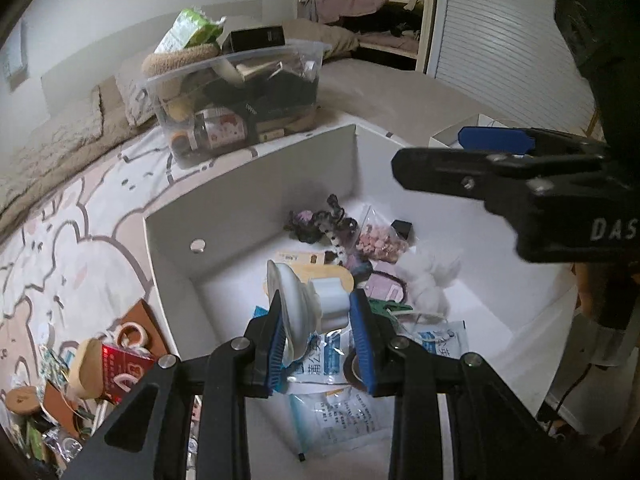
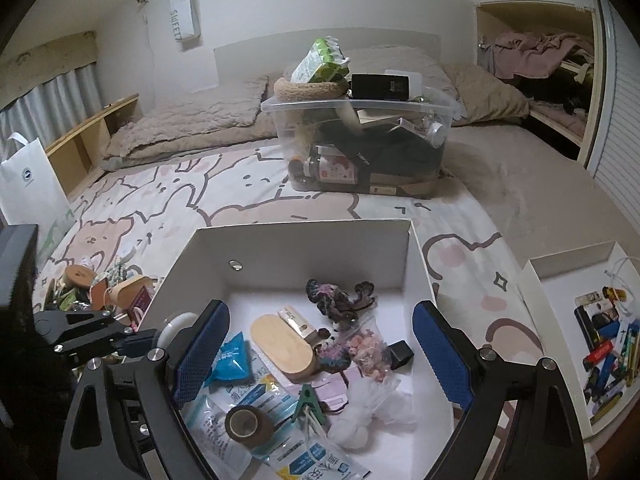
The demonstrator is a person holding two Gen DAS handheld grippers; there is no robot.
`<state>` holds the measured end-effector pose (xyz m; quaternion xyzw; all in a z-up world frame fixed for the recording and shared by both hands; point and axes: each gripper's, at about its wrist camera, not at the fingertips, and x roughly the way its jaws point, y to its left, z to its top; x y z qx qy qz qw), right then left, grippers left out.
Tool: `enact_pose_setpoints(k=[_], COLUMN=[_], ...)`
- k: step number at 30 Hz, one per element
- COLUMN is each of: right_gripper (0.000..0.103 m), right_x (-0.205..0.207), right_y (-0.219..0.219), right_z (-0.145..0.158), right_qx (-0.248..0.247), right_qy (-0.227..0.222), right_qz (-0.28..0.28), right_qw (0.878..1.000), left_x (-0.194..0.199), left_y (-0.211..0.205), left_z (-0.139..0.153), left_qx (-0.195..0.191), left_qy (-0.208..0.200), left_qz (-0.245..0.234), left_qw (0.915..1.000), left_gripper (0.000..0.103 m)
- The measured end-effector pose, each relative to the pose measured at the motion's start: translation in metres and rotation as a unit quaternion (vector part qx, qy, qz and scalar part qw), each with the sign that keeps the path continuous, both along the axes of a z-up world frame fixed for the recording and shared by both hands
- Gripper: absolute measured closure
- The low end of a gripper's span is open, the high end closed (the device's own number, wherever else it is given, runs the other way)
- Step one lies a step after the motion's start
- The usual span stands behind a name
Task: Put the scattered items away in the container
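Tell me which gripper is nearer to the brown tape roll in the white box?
Left. The left gripper, shut on a white disc-shaped item, hangs directly over the brown tape roll. The right gripper, open and empty, sits farther back, above the white box.

In the left wrist view we lose the scattered pile [image 1: 76, 392] at the lower left edge, partly behind the gripper's frame. The print on the sachets [image 2: 256, 396] is too small for us to read (both views).
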<state>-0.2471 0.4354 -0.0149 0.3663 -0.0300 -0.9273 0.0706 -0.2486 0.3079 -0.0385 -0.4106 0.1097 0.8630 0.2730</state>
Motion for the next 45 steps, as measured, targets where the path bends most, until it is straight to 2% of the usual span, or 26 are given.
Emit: enact_pose_setpoints(k=[1,2,3,4,10,25,28,30,31,36,45], right_gripper=[0.010,0.010,0.010,0.010,0.010,0.010,0.010,0.006,0.000,0.000,0.000], right_x=[0.000,0.001,0.001,0.001,0.002,0.007,0.010,0.014,0.016,0.025,0.036], right_y=[0.000,0.001,0.001,0.002,0.004,0.001,0.002,0.003,0.003,0.004,-0.005], right_z=[0.000,0.001,0.001,0.002,0.003,0.003,0.003,0.005,0.006,0.015,0.025], right_qx=[0.000,0.000,0.000,-0.002,-0.009,0.005,-0.008,-0.012,-0.008,0.012,0.029], right_qy=[0.001,0.003,0.005,0.006,0.008,0.015,0.026,0.042,0.050,0.084,0.095], right_qz=[-0.002,-0.003,-0.004,-0.005,-0.008,-0.010,0.001,0.001,-0.002,-0.018,-0.021], right_qw=[1.000,1.000,1.000,1.000,1.000,1.000,1.000,0.999,0.999,0.996,0.995], left_x=[-0.001,0.000,0.001,0.003,0.007,0.009,0.010,0.011,0.011,0.017,0.023], left_y=[-0.001,-0.002,-0.003,-0.005,-0.001,-0.006,-0.010,-0.014,-0.017,-0.031,-0.058], left_z=[-0.001,0.000,0.001,0.004,0.006,0.004,0.004,0.005,0.007,0.016,0.036], left_qx=[0.003,0.005,0.007,0.012,-0.003,0.006,0.007,0.010,0.011,0.016,0.033], left_qy=[-0.003,0.002,0.009,0.020,0.030,0.019,0.021,0.023,0.027,0.066,0.086], left_qz=[0.000,0.004,0.007,0.008,-0.001,0.004,0.009,0.015,0.021,0.050,0.084], left_qw=[1.0000,1.0000,0.9999,0.9997,0.9995,0.9998,0.9997,0.9996,0.9994,0.9965,0.9922], left_gripper=[0.050,0.014,0.003,0.001,0.001,0.001,0.001,0.001,0.001,0.001,0.001])
